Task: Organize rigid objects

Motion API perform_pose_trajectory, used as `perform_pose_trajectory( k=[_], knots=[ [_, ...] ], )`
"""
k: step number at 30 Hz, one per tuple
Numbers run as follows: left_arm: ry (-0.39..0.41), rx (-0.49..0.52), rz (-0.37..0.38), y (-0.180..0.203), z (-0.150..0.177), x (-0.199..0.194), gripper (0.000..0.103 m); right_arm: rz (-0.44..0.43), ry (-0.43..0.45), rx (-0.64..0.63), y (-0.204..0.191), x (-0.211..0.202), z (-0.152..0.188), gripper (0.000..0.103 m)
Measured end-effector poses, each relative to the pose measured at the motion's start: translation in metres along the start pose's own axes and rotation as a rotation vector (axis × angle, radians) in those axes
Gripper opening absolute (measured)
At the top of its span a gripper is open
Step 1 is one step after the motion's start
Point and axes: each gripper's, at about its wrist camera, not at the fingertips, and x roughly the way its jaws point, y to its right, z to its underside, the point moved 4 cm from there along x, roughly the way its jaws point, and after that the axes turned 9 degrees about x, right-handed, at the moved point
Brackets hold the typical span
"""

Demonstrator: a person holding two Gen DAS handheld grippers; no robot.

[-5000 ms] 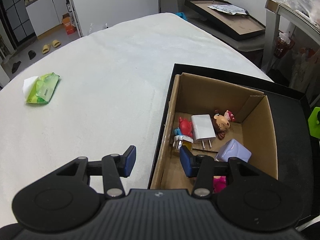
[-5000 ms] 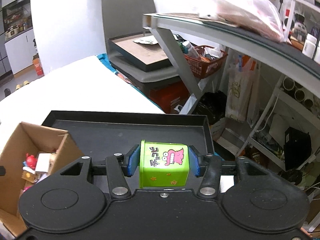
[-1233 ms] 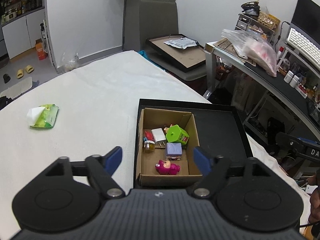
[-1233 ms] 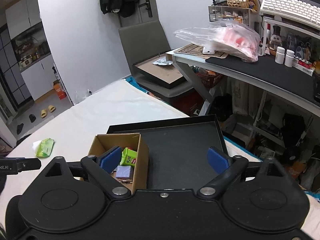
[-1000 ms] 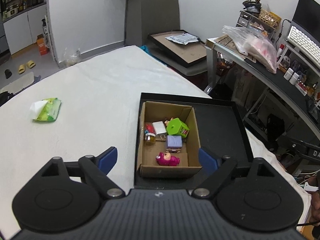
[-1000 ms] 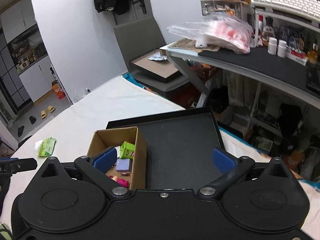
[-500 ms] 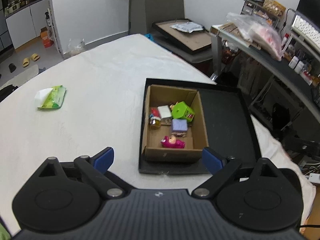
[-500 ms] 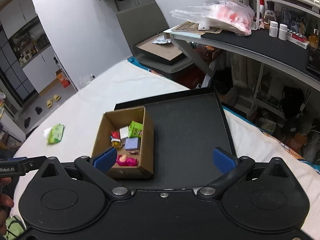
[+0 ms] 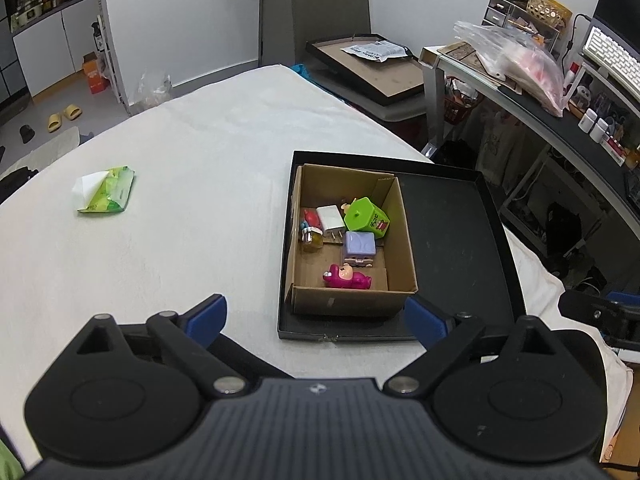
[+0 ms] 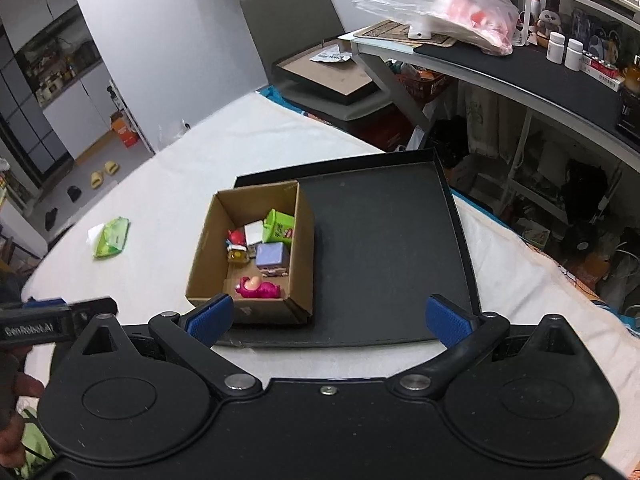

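Observation:
A cardboard box (image 9: 394, 236) (image 10: 208, 248) stands in the left part of a black tray (image 9: 452, 240) (image 10: 384, 240) on the white table. In it lie a green tin (image 9: 366, 218) (image 10: 279, 230), a white charger (image 9: 330, 218), a lilac cube (image 9: 359, 245) (image 10: 271, 255), a magenta toy (image 9: 346, 277) (image 10: 258, 288), a red figure (image 9: 310, 217) and a small yellow bottle (image 9: 312, 239). My left gripper (image 9: 316, 320) is open and empty, held back above the table's near edge. My right gripper (image 10: 328, 318) is open and empty, above the tray's near edge.
A green wipes pack (image 9: 106, 194) (image 10: 110, 236) lies on the table at left. A desk (image 9: 540, 112) with bags and bottles stands at right. A chair (image 9: 332, 12) with a framed board (image 9: 372, 64) is beyond the table.
Five seconds ago my right gripper held the green tin; it now lies in the box. Both grippers have opened wide and pulled up and back from the box.

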Motion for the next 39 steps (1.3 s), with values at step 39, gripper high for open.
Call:
perform_pose_trajectory(
  k=[39],
  knots=[
    [-0.002,0.055,0.018,0.015,-0.004,0.002,0.095,0.032,0.032,-0.030,-0.006,-0.004,0.003,0.103]
  ],
)
